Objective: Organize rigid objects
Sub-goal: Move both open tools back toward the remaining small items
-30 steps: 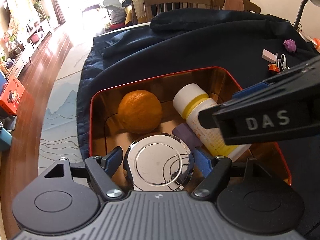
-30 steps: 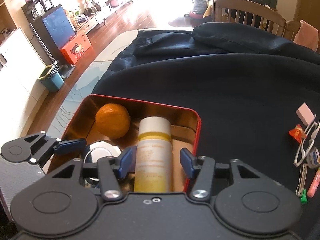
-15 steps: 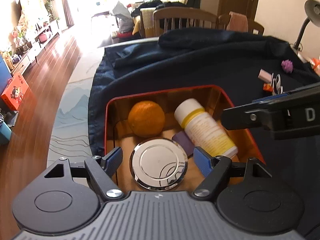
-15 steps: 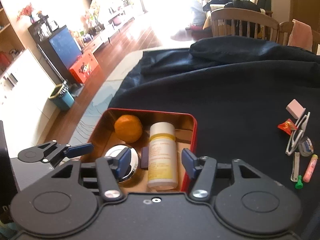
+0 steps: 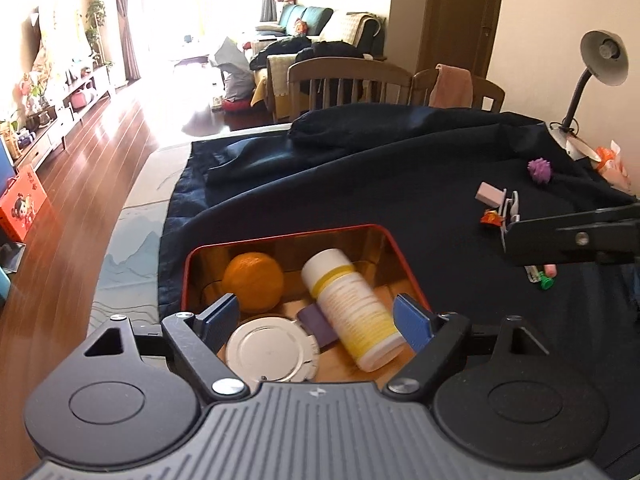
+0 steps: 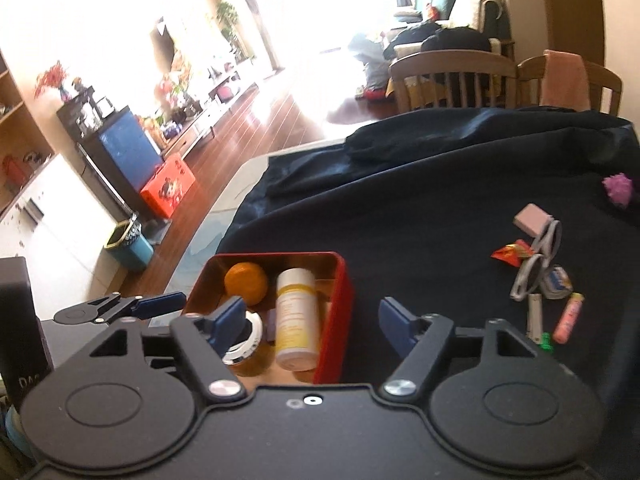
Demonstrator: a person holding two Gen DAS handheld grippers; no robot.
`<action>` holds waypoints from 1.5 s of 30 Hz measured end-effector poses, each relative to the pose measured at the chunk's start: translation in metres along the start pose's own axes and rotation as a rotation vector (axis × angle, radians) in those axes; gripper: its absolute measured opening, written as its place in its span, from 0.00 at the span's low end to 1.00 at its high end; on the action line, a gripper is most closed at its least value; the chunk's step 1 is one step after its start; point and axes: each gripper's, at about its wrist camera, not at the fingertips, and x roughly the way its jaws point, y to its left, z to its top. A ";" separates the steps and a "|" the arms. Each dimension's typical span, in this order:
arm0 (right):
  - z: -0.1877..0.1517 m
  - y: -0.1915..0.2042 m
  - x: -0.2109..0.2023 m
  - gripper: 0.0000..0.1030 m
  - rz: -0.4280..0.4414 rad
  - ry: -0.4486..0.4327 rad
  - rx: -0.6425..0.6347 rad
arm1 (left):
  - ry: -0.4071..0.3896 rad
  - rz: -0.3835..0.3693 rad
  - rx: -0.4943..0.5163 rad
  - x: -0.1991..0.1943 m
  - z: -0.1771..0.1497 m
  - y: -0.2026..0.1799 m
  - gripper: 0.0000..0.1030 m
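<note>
L gripper [image 5: 316, 316] is spread wide w/ nothing between its blue pads, hanging just above the near end of the red tin [image 5: 404, 258]. R gripper [image 6: 310, 320] is likewise released and empty; its left pad sits over the tin, its right pad over bare cloth.

Inside the tin: an orange [image 5: 253, 282] in the far-left corner, a white bottle w/ yellow band [image 5: 352, 310] lying on its side along the right wall, cap toward the far end, a round silver lid [image 5: 272, 354] at the near left, and a small purple block [image 5: 318, 324] wedged btwn lid and bottle.

The tin rests on a dark navy cloth [image 5: 360, 184] covering the table. Well right of it lies a loose cluster: pink eraser [image 6: 531, 219], red wrapper [image 6: 510, 254], white glasses [image 6: 538, 258], pink tube [image 6: 568, 318], green bit [image 6: 545, 340]. A purple spiky ball [image 6: 618, 188] sits farther back. Desk lamp [image 5: 602, 62] at far right.
</note>
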 end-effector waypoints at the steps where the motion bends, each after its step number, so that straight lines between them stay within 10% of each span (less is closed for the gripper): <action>1: -0.001 -0.005 -0.003 0.75 -0.003 -0.008 0.005 | -0.003 -0.005 0.001 0.000 0.001 -0.003 0.82; 13: -0.017 -0.075 -0.041 1.00 -0.074 -0.091 0.049 | -0.019 -0.005 0.013 0.007 0.013 -0.049 0.84; 28: -0.032 -0.159 -0.045 1.00 -0.156 -0.027 0.059 | 0.013 -0.015 0.037 0.039 0.031 -0.120 0.84; 45: -0.024 -0.213 -0.010 0.97 -0.142 0.063 -0.220 | 0.104 -0.045 0.067 0.101 0.035 -0.202 0.84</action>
